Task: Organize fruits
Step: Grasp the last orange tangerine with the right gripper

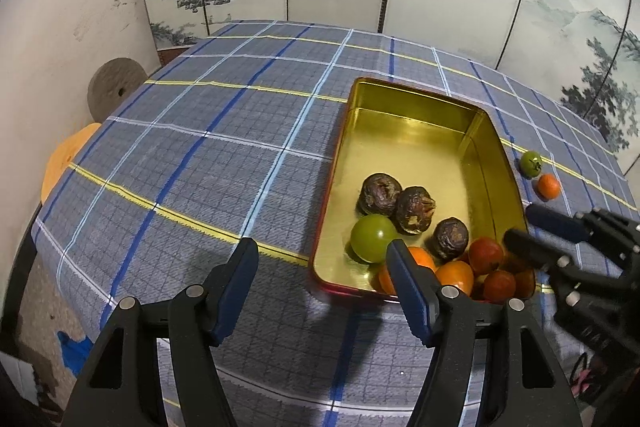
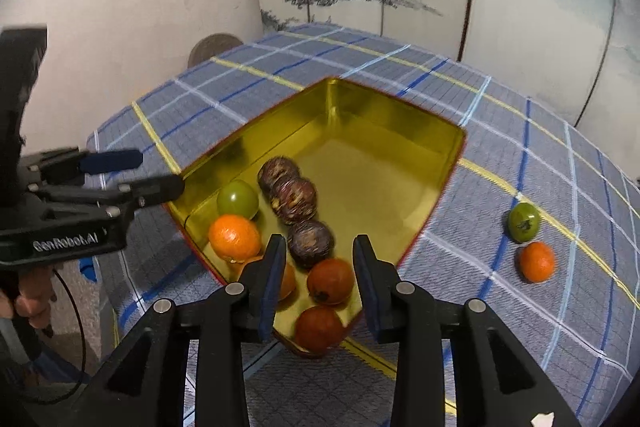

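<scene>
left tongs: released, empty, beside tin
right tongs: parted, gripping nothing, above tin's fruit
orange fruit: right of right tongs; likely light, smooth, bruisable; pinch its middle

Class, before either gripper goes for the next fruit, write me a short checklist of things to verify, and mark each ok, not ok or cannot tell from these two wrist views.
1. Right gripper carries nothing: ok; its fingers stand apart above the tin with no fruit pinched between them.
2. Left gripper carries nothing: ok; jaws apart over the cloth.
3. All fruit is in the gold tin: not ok; a green tomato and a small orange lie on the tablecloth beside it.
4. Tin has room: ok; its far half is bare.
5. Path to the two loose fruits is free: ok; only cloth lies around them.
6. Loose fruits touch each other: cannot tell.
</scene>
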